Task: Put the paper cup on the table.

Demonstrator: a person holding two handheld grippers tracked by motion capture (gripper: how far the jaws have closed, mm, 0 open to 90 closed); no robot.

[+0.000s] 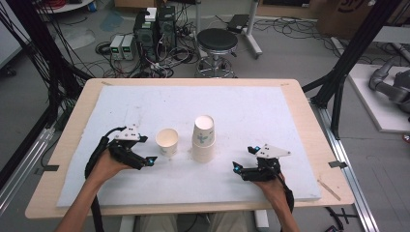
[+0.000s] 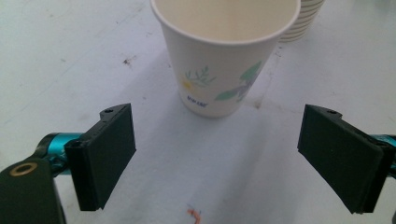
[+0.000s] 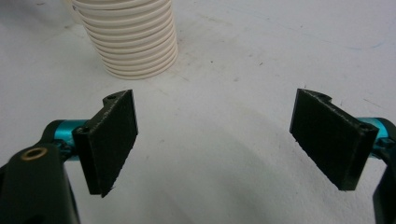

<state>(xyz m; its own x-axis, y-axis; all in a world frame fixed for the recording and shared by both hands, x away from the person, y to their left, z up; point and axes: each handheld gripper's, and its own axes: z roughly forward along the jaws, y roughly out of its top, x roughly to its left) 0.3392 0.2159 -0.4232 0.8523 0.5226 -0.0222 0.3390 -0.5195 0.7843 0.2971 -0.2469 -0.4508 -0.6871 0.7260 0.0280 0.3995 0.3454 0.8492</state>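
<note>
Both forearms enter from the counter's near edge. Left tool low over the counter, jaws spread wide, nothing between the pads. Right tool likewise low, jaws spread wide, pads bare.

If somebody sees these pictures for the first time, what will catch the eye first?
Probably the single paper cup with a flower print, upright on the white table cover, just ahead of the open left gripper. Beside it stands a tall stack of cups, with the open right gripper nearby.
</note>
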